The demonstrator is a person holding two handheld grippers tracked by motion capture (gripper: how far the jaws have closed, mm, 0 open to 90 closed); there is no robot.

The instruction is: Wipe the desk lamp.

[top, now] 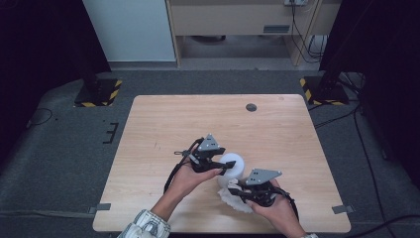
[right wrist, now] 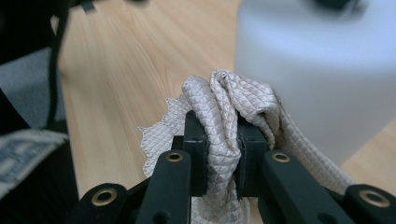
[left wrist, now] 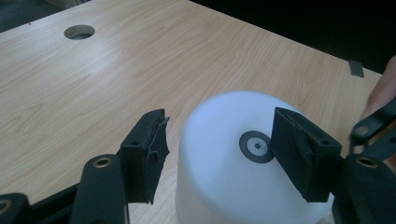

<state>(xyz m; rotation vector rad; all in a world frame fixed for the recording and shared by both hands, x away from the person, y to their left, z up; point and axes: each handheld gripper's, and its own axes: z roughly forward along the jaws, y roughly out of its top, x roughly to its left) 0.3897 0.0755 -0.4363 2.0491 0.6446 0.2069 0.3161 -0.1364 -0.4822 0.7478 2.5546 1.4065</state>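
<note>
Table [top: 163, 124] open beyond; left hand-held gripper [top: 224, 167] straddles cup [top: 236, 163], right [top: 236, 188] pinches cloth [top: 233, 199].

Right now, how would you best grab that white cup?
Grip the white cup across its round side wall, coming from above: it stands upside down, flat base up, so there is no rim to pinch. The left gripper already straddles it that way.

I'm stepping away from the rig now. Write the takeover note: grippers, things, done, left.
Left gripper: jaws straddle the white container; whether both pads press it, I cannot tell.
Right gripper: shut on the quilted cloth, bunched beside the container's wall.
Both sit near the table's front edge.
Done: cloth picked up, container braced.
Left, probably: wipe the container with the cloth, then release both.
</note>
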